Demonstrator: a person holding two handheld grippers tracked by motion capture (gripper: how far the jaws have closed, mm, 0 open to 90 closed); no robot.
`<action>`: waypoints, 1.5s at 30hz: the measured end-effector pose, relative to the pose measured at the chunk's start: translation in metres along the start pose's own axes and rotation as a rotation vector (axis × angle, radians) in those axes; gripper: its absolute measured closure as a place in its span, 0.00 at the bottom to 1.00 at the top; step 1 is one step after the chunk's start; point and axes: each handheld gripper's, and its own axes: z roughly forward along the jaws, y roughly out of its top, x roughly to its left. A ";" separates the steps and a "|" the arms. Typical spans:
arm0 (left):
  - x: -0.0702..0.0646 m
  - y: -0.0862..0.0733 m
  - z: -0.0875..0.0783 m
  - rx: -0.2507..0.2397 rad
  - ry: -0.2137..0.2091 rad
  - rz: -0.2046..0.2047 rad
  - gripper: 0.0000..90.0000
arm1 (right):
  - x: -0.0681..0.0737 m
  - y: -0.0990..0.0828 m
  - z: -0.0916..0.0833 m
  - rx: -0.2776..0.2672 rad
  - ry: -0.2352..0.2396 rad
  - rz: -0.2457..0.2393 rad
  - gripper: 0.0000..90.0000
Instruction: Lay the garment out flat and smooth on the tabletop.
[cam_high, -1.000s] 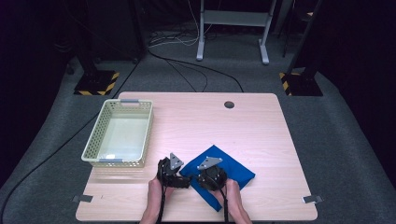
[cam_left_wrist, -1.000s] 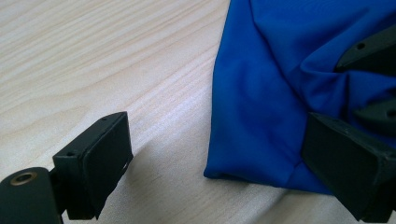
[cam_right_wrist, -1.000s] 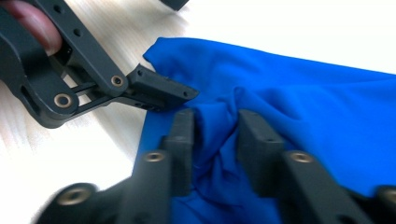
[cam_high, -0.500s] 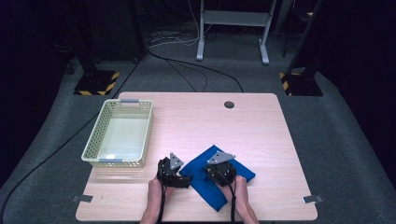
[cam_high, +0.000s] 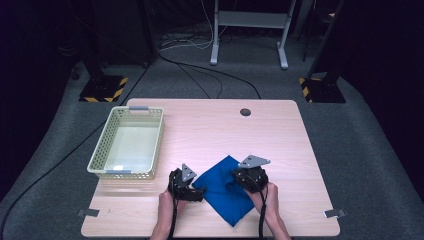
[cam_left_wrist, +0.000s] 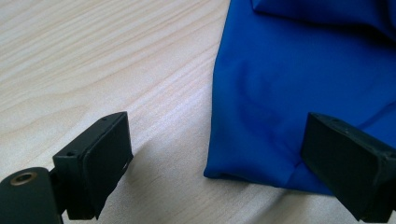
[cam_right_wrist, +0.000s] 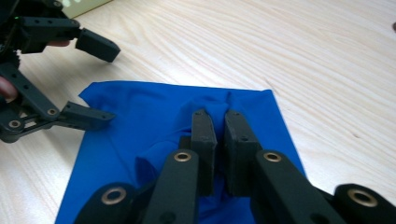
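The blue cloth (cam_high: 225, 187) is lying flat on the near middle of the bench (cam_high: 210, 130), folded into a rough diamond, 1 corner pointing away from the person; it is looking thin, soft and light, likely to sag and slide on the smooth wood, so an edge or a raised fold is probably the best place to take it; the right gripper (cam_right_wrist: 215, 125) is pinching a ridge of the cloth's upper layer, its jaws having just been closing with fabric bunched between them and now pressed together on it; the left gripper (cam_left_wrist: 215, 154) is standing spread at the cloth's left edge, 1 jaw over bare wood and the other over the fabric, pressing on nothing; the bench is pale wood grain with a round cable hole (cam_high: 245, 112) near its far edge; a cream perforated basket (cam_high: 100, 160) is sitting on the left side, well apart from the cloth; beyond lie grey carpet, trailing cables and a metal stand (cam_high: 247, 30).
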 end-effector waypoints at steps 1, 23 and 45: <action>0.000 0.000 0.000 0.000 0.000 0.001 0.09 | -0.002 0.000 -0.001 0.000 -0.003 0.005 0.93; 0.001 0.000 0.000 0.002 -0.005 -0.003 0.10 | -0.034 -0.008 -0.015 -0.033 -0.051 0.079 0.93; 0.001 0.000 0.000 0.006 -0.009 -0.006 0.10 | -0.065 -0.010 -0.024 -0.033 -0.126 0.124 0.93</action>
